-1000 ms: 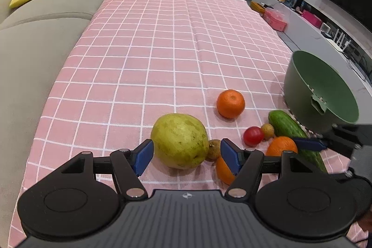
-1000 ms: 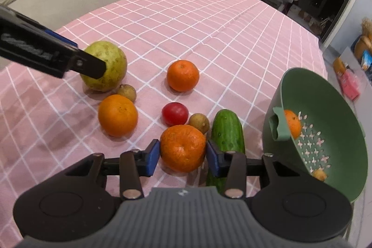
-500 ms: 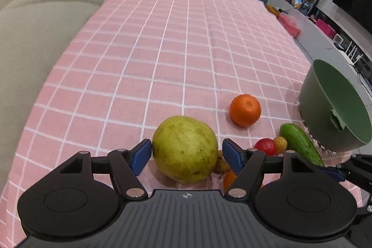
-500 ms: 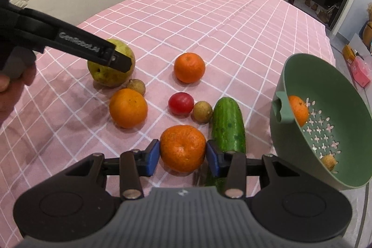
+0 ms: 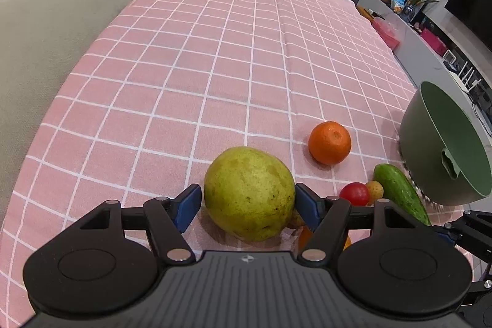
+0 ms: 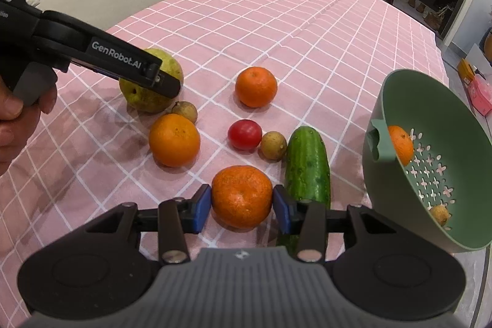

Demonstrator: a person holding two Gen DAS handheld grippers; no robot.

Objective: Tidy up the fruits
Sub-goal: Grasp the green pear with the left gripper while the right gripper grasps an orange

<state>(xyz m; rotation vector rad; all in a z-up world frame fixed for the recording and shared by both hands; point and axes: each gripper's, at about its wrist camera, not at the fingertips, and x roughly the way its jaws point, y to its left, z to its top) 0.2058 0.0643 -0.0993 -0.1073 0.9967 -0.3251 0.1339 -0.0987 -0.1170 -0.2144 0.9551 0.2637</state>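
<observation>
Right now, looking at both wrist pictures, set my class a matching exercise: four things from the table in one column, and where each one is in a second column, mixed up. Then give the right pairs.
Things
1. guava
2. tangerine
3. tomato
4. cucumber

Places
A. lying next to the green colander
B. between the left gripper's pads
C. between the right gripper's pads
D. beside a small brown fruit, mid-table

Pairs: 1-B, 2-C, 3-D, 4-A
</observation>
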